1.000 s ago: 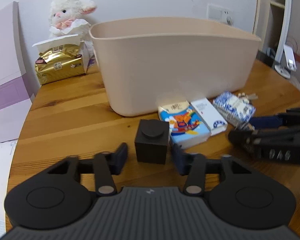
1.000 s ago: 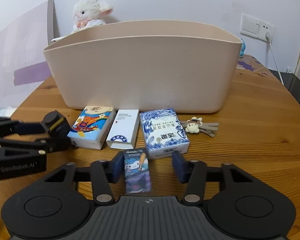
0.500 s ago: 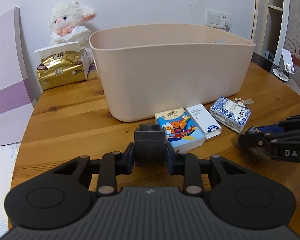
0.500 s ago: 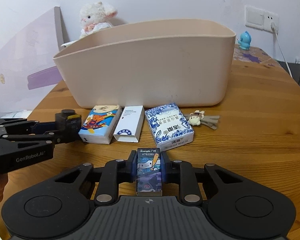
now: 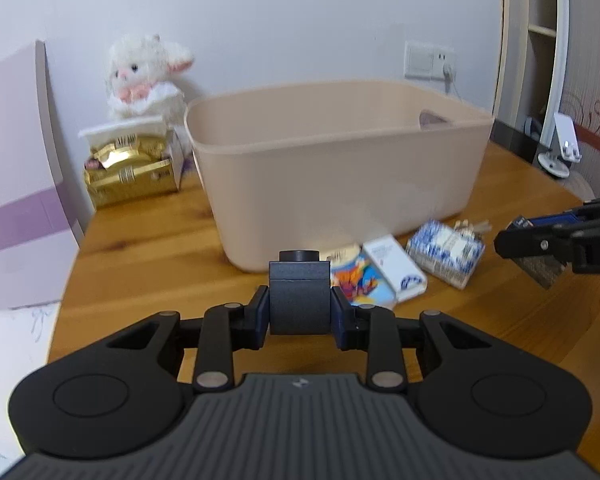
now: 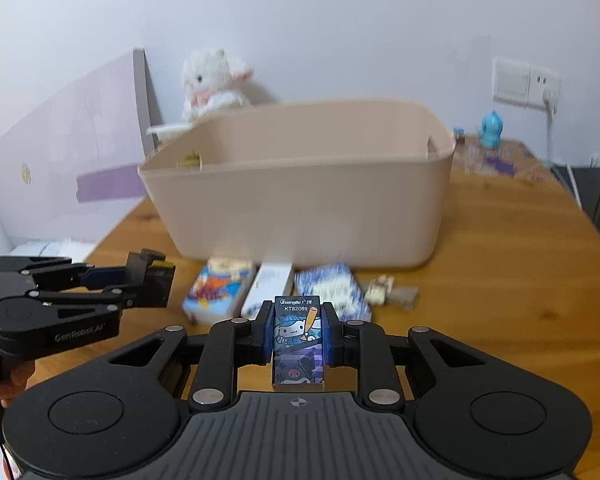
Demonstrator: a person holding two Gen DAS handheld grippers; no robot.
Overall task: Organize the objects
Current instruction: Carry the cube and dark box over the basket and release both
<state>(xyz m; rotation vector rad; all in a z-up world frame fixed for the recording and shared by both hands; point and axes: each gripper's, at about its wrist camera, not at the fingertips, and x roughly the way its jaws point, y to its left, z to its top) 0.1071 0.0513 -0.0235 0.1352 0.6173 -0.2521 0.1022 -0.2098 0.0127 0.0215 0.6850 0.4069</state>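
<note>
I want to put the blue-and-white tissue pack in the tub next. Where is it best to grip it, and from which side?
Probably across the two long sides of the blue-and-white tissue pack, coming from above: it lies flat on the table, with the white box near one side and the keys near the other.

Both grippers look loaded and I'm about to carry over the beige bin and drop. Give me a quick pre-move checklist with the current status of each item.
1. Left gripper shut on the black box, fingers on both its sides: ok.
2. Right gripper shut on the cartoon-print pack: ok.
3. Both items lifted off the table: ok, though neither yet looks above the rim.
4. Beige bin upright, open top facing up: ok.
5. Room inside the bin: cannot tell, the floor is hidden; only upper inner walls show.
6. Grippers apart from each other, left one off to the side in the right wrist view: ok.
</note>
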